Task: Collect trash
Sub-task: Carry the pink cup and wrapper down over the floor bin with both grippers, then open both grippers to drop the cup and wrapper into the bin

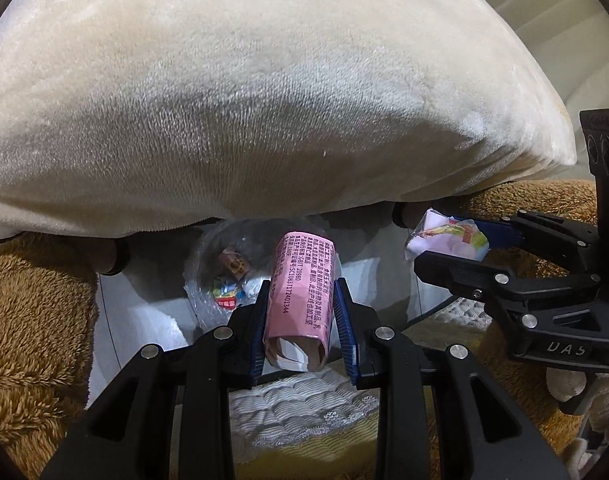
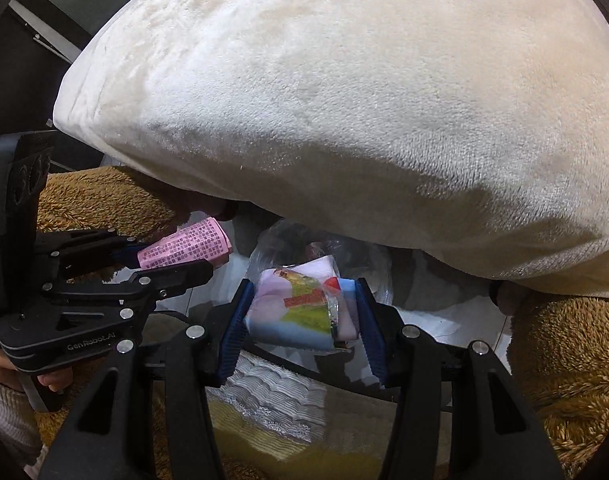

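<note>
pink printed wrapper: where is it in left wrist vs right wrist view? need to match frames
Left wrist: pink printed wrapper sits bottom centre, pinched between the left claw's blue pads.
Right wrist: same wrapper at middle left, sticking out of the left claw seen from the side.
Shared landmark: clear trash bag under the cream cushion.

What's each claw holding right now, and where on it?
Left claw pinches the pink rolled wrapper across its sides, near the closer end. Right claw clamps the crumpled colourful wrapper by its opposite edges.
</note>
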Demonstrator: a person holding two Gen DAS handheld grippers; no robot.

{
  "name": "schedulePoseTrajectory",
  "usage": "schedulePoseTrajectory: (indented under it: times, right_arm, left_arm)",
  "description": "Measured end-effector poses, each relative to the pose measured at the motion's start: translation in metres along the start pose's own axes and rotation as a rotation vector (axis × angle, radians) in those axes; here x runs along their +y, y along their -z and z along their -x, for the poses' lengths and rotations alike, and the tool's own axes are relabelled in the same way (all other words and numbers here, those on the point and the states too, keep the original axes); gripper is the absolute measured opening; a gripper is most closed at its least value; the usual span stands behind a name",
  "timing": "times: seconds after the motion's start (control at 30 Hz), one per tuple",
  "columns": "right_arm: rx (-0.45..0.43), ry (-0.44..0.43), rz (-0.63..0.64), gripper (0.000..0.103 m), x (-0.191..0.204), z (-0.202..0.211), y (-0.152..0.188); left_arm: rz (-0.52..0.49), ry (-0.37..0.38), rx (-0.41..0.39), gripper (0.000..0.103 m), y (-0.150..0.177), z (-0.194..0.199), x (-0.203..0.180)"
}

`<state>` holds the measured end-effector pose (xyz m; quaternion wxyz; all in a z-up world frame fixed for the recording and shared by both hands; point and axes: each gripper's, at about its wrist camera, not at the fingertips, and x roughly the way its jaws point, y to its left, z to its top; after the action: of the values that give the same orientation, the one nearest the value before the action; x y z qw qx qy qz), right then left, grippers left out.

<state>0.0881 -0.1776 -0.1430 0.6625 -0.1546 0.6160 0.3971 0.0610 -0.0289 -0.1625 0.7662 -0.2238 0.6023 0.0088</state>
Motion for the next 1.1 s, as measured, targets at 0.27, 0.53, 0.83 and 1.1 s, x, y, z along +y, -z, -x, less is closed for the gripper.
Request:
schedulePoseTrajectory:
  times: [0.27, 0.53, 0.83, 1.1]
  right_arm:
    - [0.054, -0.043, -0.067, 0.051, -0.006, -0.01, -0.003]
    - [0.06, -0.067, -0.101, 0.051, -0.011, -0.009, -0.002]
    - [0.029, -0.08, -0.123, 0.064, -0.019, -0.001, -0.004]
    - [-0.04, -0.072, -0.102, 0.064, -0.021, 0.017, -0.005]
  left_arm:
    - [-0.015, -0.014, 0.06, 0.03, 0.004, -0.01, -0.003]
    - [-0.025, -0.016, 0.075, 0.034, 0.005, -0.012, -0.004]
    - [0.002, -0.025, 0.043, 0.061, 0.002, -0.005, 0.001]
    - [-0.022, -0.036, -0.014, 0.061, -0.003, 0.007, -0.005]
